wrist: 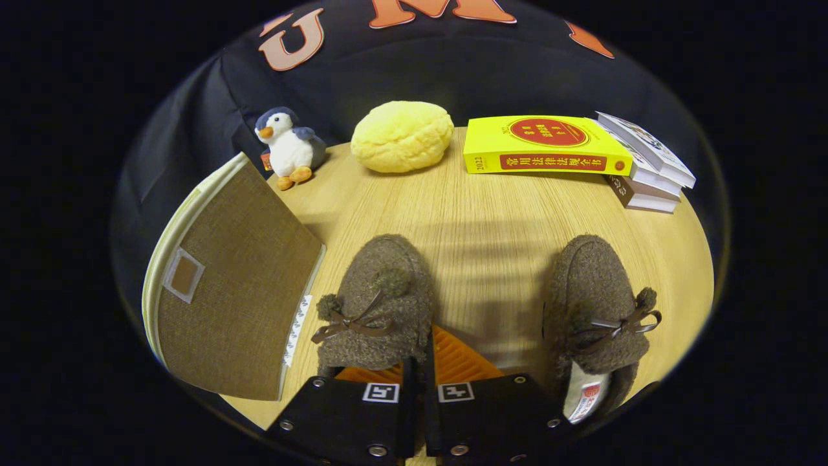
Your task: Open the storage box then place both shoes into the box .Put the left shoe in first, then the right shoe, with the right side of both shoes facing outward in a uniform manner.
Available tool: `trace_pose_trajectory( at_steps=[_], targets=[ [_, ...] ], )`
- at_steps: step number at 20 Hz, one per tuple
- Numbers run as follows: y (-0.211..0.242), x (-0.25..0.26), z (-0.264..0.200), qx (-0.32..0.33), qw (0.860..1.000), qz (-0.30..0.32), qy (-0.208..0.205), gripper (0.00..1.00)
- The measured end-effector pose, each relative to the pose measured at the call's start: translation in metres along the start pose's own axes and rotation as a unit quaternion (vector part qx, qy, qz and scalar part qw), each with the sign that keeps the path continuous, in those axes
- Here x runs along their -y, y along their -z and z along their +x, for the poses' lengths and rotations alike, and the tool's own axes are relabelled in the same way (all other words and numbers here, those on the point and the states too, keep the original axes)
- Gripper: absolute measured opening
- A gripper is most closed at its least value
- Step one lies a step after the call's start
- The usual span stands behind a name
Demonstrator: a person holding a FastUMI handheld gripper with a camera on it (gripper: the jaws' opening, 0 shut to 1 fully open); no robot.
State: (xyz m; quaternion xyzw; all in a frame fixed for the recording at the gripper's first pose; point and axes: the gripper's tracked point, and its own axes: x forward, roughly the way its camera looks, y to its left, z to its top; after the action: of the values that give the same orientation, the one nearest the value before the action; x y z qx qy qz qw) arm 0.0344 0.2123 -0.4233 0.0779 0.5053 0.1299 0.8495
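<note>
Two brown fuzzy shoes with bow laces lie on the wooden table [491, 213], toes pointing away from me. The left shoe [378, 291] is right at my gripper [427, 362]. One finger lies over its heel opening and the other along its outer right side, so the fingers are closed on its right wall. Apart on the right lies the right shoe [598, 304], white insole showing. Left of the shoes stands the brown fabric storage box [233, 304], its cream-trimmed flap tilted up. The inside of the box is hidden.
Along the back of the table sit a toy penguin [289, 147], a yellow plush bun [402, 136] and a yellow book [546, 145] lying on a stack of other books [650, 175]. Bare wood lies between the two shoes and beyond them.
</note>
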Motion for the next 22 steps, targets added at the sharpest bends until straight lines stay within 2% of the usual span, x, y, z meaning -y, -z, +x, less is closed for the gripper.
trace_pose_trajectory(
  at_steps=[2,8,13,16,21,22],
  targets=[
    [-0.010,-0.008,-0.014,0.010,1.000,0.001,-0.002,0.05],
    [-0.063,-0.050,-0.076,0.056,0.998,0.021,-0.023,0.04],
    [-0.095,-0.099,-0.114,0.064,0.997,0.023,-0.044,0.05],
    [-0.110,-0.139,-0.123,0.070,0.996,0.015,-0.058,0.05],
    [-0.112,-0.208,-0.105,0.060,0.995,-0.005,-0.073,0.04],
    [-0.088,-0.214,-0.124,0.054,0.996,-0.007,-0.074,0.04]
  ],
)
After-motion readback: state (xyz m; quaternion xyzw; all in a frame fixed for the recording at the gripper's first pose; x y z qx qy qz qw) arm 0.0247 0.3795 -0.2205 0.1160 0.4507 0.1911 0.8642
